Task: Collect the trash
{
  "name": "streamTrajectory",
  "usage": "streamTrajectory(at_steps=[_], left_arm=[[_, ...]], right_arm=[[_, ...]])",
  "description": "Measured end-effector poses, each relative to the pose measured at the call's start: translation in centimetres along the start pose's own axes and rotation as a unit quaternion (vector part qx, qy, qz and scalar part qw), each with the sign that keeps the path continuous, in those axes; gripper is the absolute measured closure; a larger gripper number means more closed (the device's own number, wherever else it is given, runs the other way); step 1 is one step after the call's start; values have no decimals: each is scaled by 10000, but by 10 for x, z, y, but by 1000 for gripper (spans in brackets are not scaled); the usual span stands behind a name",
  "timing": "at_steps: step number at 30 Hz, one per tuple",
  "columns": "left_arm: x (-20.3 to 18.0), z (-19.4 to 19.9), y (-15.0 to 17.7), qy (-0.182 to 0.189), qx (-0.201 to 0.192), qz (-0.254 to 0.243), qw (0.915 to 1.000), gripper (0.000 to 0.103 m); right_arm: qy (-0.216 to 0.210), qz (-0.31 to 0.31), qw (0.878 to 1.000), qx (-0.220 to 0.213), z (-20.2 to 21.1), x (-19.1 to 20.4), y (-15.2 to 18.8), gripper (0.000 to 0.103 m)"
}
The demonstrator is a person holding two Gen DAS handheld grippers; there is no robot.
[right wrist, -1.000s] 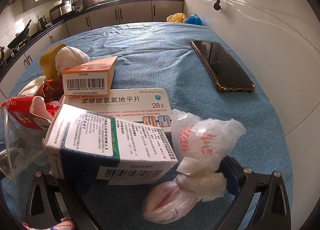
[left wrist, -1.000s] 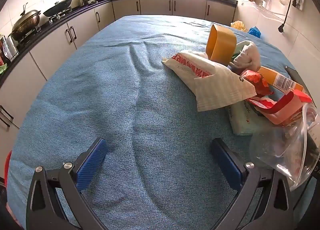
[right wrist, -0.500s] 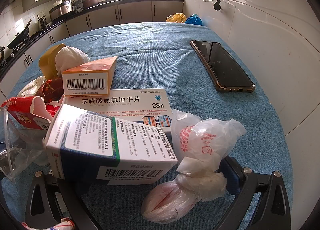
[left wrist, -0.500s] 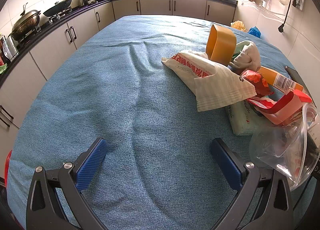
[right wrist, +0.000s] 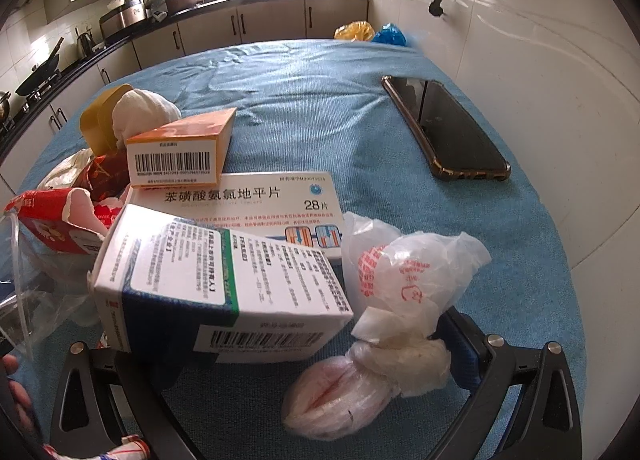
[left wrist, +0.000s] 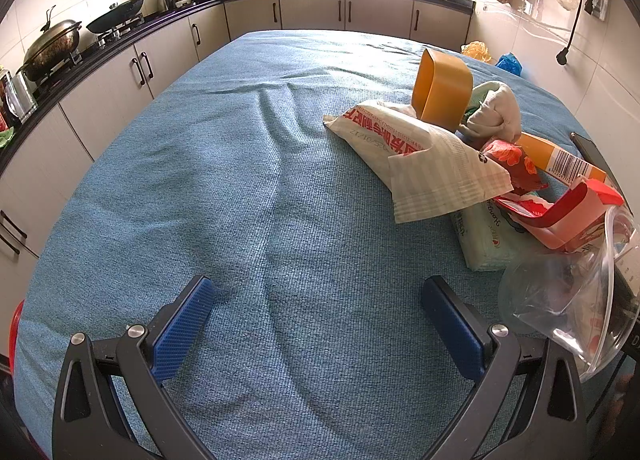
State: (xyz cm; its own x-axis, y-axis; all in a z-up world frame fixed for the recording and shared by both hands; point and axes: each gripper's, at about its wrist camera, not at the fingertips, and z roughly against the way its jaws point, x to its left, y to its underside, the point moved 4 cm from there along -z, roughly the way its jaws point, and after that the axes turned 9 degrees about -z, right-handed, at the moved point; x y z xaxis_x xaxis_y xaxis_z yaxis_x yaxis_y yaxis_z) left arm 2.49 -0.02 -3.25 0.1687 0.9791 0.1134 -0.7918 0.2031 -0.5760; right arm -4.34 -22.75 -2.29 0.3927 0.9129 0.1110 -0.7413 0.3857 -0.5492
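Observation:
A trash pile lies on the blue cloth. In the left wrist view it sits to the right: a white wrapper with red print [left wrist: 420, 156], an orange tape roll [left wrist: 440, 88], a red carton [left wrist: 568, 216] and a clear plastic bag [left wrist: 568, 300]. My left gripper [left wrist: 318, 324] is open over bare cloth, left of the pile. My right gripper [right wrist: 316, 344] is open, its fingers spread wide. A white medicine box [right wrist: 216, 288] and a knotted white plastic bag [right wrist: 400, 300] lie between its fingers. The box hides the left finger, and the bag rests against the right finger [right wrist: 468, 344].
A flat medicine box [right wrist: 256, 196] and an orange box [right wrist: 180, 152] lie beyond the white one. A phone [right wrist: 444, 132] rests near the tiled wall on the right. Kitchen cabinets [left wrist: 168, 56] and a stove with pans run along the left and far sides.

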Motion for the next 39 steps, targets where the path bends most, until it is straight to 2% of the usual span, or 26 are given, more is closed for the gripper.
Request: streamTrajectory(at_steps=[7, 11, 13, 21, 31, 35, 39], left_arm=[[-2, 9, 7, 217, 49, -278, 9994, 0], [7, 27, 17, 442, -7, -129, 9989, 0], [14, 45, 19, 452, -201, -27, 9988, 0], [31, 107, 33, -39, -914, -113, 9957, 0], [42, 161, 60, -461, -1482, -201, 9877, 0], [48, 187, 74, -684, -1773, -204, 9816, 0], [52, 211, 87, -750, -1970, -160, 9774, 0]], right_arm=[[41, 37, 10000, 40, 12, -1, 19, 0], [61, -37, 9998, 159, 21, -7, 29, 0], [20, -108, 9997, 203, 27, -11, 36, 0], [-267, -464, 9986, 35, 60, -23, 52, 0], [-446, -346, 9964, -631, 118, -6, 74, 0], [-438, -175, 9934, -1041, 148, 5, 86, 0], [-399, 2, 9873, -1536, 182, 13, 98, 0]])
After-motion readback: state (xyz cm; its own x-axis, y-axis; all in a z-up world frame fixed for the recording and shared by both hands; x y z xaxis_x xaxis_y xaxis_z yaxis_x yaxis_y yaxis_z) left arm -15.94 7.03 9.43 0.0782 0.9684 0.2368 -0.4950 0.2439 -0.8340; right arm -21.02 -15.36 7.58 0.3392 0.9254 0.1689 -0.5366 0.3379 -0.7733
